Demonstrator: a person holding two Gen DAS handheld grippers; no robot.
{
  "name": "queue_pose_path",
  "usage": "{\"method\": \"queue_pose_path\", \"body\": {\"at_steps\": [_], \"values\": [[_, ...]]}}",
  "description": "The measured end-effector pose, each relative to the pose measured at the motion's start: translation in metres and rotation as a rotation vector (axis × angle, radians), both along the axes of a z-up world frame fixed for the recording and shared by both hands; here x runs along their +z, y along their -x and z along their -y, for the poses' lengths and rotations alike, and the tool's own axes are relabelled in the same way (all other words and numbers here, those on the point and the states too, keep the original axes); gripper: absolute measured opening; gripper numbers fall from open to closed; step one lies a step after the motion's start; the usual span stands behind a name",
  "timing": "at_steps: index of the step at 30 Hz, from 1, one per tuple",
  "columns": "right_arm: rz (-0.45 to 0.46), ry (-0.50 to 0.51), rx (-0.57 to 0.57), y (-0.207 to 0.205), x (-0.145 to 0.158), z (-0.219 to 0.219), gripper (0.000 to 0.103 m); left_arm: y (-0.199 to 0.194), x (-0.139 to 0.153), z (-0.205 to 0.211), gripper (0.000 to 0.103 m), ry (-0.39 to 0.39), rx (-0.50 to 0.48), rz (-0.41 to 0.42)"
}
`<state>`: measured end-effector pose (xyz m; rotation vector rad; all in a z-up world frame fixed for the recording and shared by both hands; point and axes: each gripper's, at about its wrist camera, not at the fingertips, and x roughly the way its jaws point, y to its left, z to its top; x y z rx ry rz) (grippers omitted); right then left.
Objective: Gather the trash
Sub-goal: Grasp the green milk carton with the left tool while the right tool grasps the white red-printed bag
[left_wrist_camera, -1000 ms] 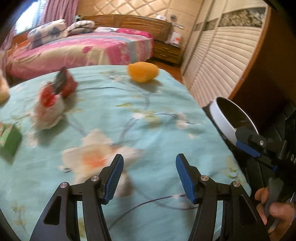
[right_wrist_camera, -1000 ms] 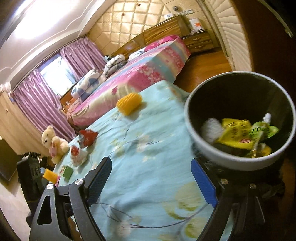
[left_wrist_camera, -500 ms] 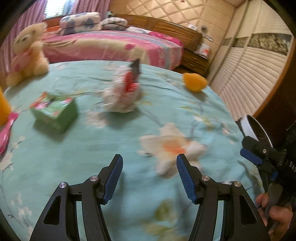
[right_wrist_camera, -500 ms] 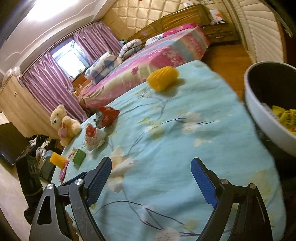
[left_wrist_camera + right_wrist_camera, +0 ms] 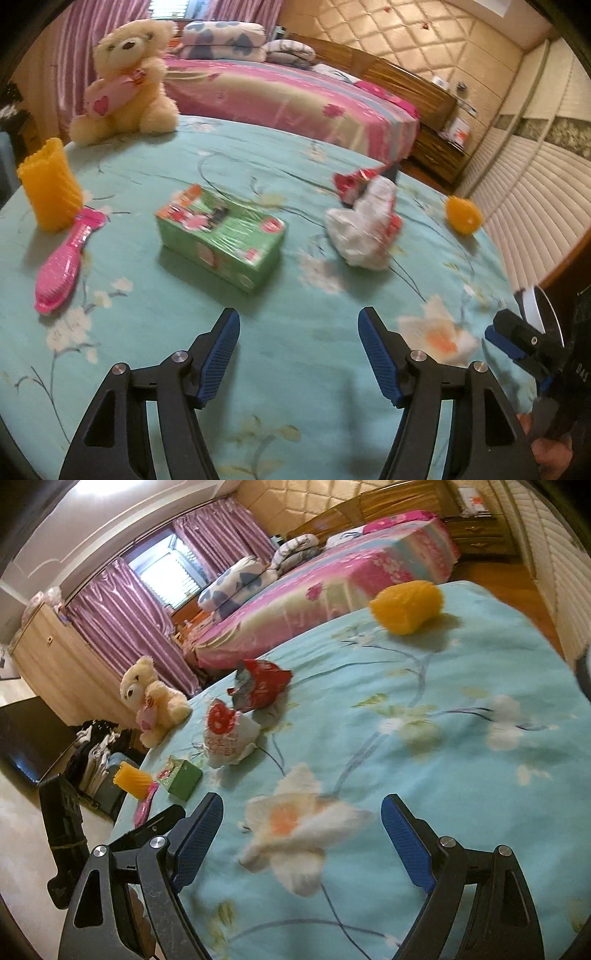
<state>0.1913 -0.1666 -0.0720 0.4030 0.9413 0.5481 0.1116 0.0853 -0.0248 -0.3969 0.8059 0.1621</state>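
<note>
- Left gripper (image 5: pixel 298 354): jaws wide apart, nothing between them, hovering over the teal floral tablecloth (image 5: pixel 295 332). Right gripper (image 5: pixel 301 845): also spread wide and empty.
- Change over the last second: both views have swung away from the bin. The right wrist view had the bin full-frame with yellow wrappers inside; now only a sliver shows at its right edge. In the left view the white bin rim (image 5: pixel 541 314) sits far right, beside the other gripper.
- Reading: a drop looks finished and both tools are heading back for the next piece.
- Crumpled white wrapper (image 5: pixel 364 236): ahead of the left gripper, slightly right of its right finger line, well apart.
- Red foil wrapper (image 5: pixel 354 179): just behind the white one, touching or nearly; can't tell.
- From the right gripper both wrappers (image 5: pixel 227 734) (image 5: pixel 262 683) lie ahead-left.
- Green box (image 5: pixel 221 236) is nearest the left gripper, ahead-left; teddy bear (image 5: pixel 125 81), pink brush (image 5: pixel 62 266), orange cup (image 5: pixel 50 184) further left. Likely not trash.
</note>
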Motion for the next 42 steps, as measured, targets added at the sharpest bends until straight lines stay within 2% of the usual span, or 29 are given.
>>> {"method": "queue_pose_path", "body": {"at_steps": [6, 11, 19, 22, 24, 26, 28, 31, 33, 34, 35, 37, 39, 40, 42], "values": [[-0.016, -0.025, 0.030, -0.018, -0.004, -0.020, 0.089, -0.020, -0.002, -0.013, 0.076, -0.013, 0.055, -0.009], [-0.039, -0.063, 0.043, -0.037, -0.008, -0.038, 0.089, -0.042, -0.007, -0.019, 0.077, 0.020, 0.099, -0.007], [-0.084, -0.113, 0.076, -0.063, -0.018, -0.066, 0.086, -0.068, -0.017, -0.028, 0.077, -0.044, 0.194, -0.057], [-0.096, -0.109, 0.091, -0.069, -0.022, -0.076, 0.076, -0.065, -0.022, -0.036, 0.073, -0.031, 0.184, -0.054], [-0.091, -0.103, 0.097, -0.071, -0.023, -0.078, 0.071, -0.060, -0.025, -0.038, 0.059, -0.036, 0.163, -0.050], [-0.085, -0.098, 0.110, -0.072, -0.023, -0.083, 0.056, -0.054, -0.027, -0.040, 0.034, -0.037, 0.116, -0.041], [-0.078, -0.101, 0.134, -0.070, -0.021, -0.086, 0.040, -0.048, -0.028, -0.043, 0.029, -0.026, 0.069, -0.038], [-0.044, -0.078, 0.147, -0.065, -0.014, -0.084, 0.028, -0.040, -0.028, -0.051, 0.029, -0.024, 0.064, -0.042], [-0.048, -0.082, 0.153, -0.060, -0.013, -0.080, 0.024, -0.037, -0.027, -0.054, 0.031, -0.011, 0.080, -0.037], [-0.052, -0.085, 0.154, -0.057, -0.013, -0.077, 0.021, -0.038, -0.027, -0.053, 0.038, -0.011, 0.083, -0.035], [-0.052, -0.085, 0.152, -0.053, -0.013, -0.074, 0.018, -0.037, -0.025, -0.053, 0.052, -0.017, 0.088, -0.032], [-0.058, -0.075, 0.147, -0.045, -0.014, -0.066, 0.008, -0.039, -0.021, -0.046, 0.071, -0.059, 0.122, -0.032], [-0.069, -0.073, 0.138, -0.040, -0.016, -0.059, 0.008, -0.038, -0.017, -0.036, 0.076, -0.089, 0.142, -0.029], [-0.081, -0.076, 0.135, -0.039, -0.017, -0.056, 0.013, -0.045, -0.017, -0.033, 0.080, -0.111, 0.166, -0.042], [-0.090, -0.082, 0.114, -0.038, -0.018, -0.051, 0.014, -0.054, -0.020, -0.029, 0.082, -0.130, 0.200, -0.072]]}}
